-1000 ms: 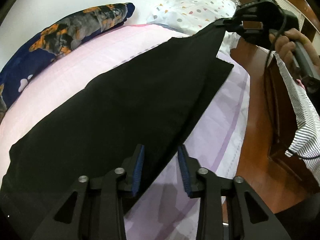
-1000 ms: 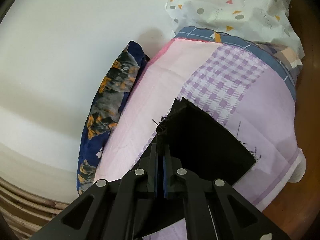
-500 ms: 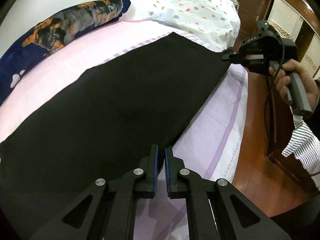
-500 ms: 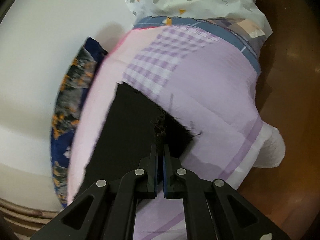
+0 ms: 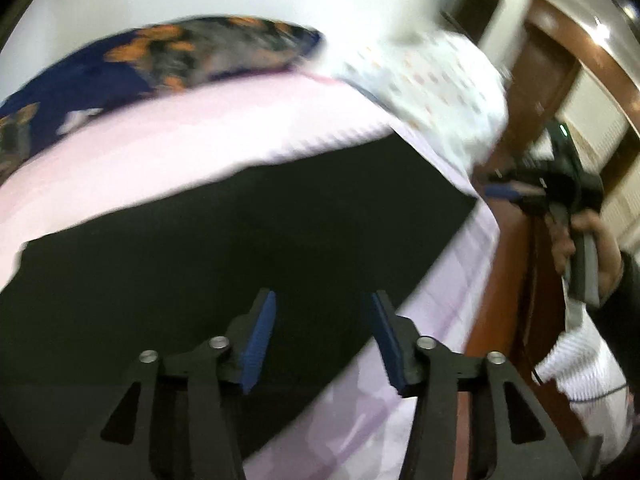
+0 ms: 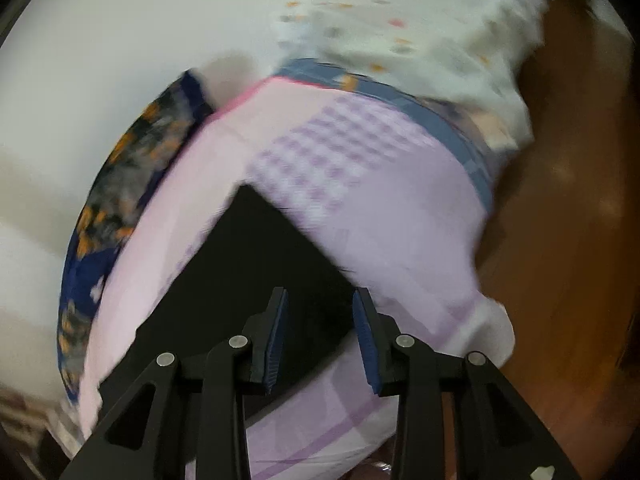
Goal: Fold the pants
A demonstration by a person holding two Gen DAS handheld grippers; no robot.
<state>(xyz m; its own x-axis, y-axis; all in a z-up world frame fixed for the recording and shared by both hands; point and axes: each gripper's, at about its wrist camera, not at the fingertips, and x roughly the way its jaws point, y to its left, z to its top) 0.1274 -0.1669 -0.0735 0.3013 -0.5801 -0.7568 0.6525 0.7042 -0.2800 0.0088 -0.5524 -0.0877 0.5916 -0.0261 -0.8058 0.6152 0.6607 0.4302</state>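
The black pants (image 5: 224, 248) lie flat on the pink and lilac bed sheet (image 5: 160, 148). My left gripper (image 5: 320, 312) is open and empty over the pants' near edge. My right gripper (image 6: 318, 308) is open and empty above the pants' end (image 6: 264, 264). In the left wrist view the right gripper (image 5: 504, 191) is at the right, beyond the pants' far corner, held by a hand (image 5: 588, 248). Both views are blurred by motion.
A dark blue pillow with orange print (image 5: 152, 60) lies along the white wall. A white dotted duvet (image 5: 436, 88) is heaped at the bed's far end. The wooden floor (image 6: 568, 240) runs beside the bed's right edge.
Both grippers were shut on the pants' edge half a second ago. Both have opened and let the cloth go, and the pants now lie flat. Both cameras are moving.
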